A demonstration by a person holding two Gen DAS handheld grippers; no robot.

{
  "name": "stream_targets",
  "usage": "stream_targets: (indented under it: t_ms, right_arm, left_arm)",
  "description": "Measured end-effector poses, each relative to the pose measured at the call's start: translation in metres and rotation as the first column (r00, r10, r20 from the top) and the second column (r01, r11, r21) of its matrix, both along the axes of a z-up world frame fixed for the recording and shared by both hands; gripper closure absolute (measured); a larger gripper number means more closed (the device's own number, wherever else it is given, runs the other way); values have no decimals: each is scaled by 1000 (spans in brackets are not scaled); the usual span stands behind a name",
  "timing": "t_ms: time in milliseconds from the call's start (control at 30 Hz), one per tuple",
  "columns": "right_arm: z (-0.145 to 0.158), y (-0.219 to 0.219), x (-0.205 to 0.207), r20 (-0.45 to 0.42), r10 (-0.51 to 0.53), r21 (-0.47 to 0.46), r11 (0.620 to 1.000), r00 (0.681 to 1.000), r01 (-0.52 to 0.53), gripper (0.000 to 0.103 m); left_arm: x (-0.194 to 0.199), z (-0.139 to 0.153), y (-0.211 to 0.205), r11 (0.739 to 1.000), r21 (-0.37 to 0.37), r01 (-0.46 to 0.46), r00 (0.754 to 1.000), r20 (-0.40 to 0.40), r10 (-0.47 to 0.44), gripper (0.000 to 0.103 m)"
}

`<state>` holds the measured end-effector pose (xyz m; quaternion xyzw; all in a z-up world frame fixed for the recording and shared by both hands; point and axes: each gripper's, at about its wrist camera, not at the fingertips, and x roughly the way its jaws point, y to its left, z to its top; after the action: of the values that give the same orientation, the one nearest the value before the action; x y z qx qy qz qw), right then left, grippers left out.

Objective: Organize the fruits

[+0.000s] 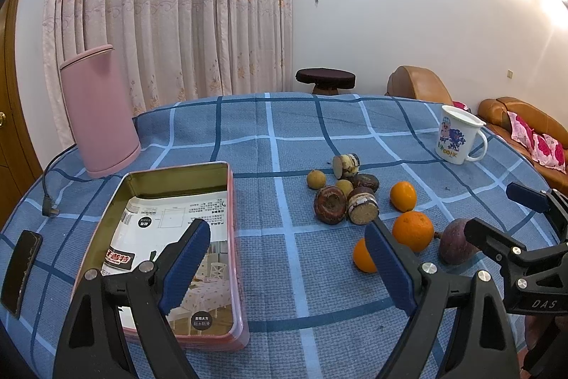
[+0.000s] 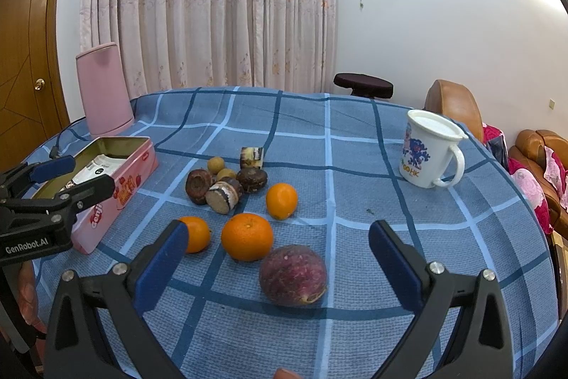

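Three oranges (image 2: 246,237) lie on the blue checked tablecloth, with a purple passion fruit (image 2: 293,274) nearest me. Behind them sit several dark water chestnuts (image 2: 223,194) and two small longans (image 2: 216,164). My right gripper (image 2: 278,233) is open, low over the cloth, with the passion fruit lying between its blue pads, untouched. My left gripper (image 1: 287,229) is open too; its left finger hangs over an open pink tin (image 1: 232,237) lined with printed paper. From the left wrist I see the oranges (image 1: 413,231), passion fruit (image 1: 454,244) and right gripper (image 1: 506,215).
A white cartoon mug (image 2: 426,151) stands at the back right. A tall pink cylinder (image 1: 99,116) with a cable stands at the back left, and a dark phone (image 1: 19,272) lies near the left table edge. A stool and sofa are beyond the table.
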<state>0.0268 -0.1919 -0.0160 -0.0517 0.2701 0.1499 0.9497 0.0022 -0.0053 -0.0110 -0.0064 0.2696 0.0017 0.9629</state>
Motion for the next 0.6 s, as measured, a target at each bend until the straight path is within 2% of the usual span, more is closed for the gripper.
stream_targets:
  t_ms: [333,600]
  right_arm:
    - [-17,-9,4,-25,-52,-48,998,998,50,0]
    - [-31,-17,17,-110,-36,-39,999,993,32,14]
  left_arm:
    - [5,-12,-11,999,-22,44,998,-40,-45,13]
    - [19,-23,-37,993,-9,121,988,-90,-122,13]
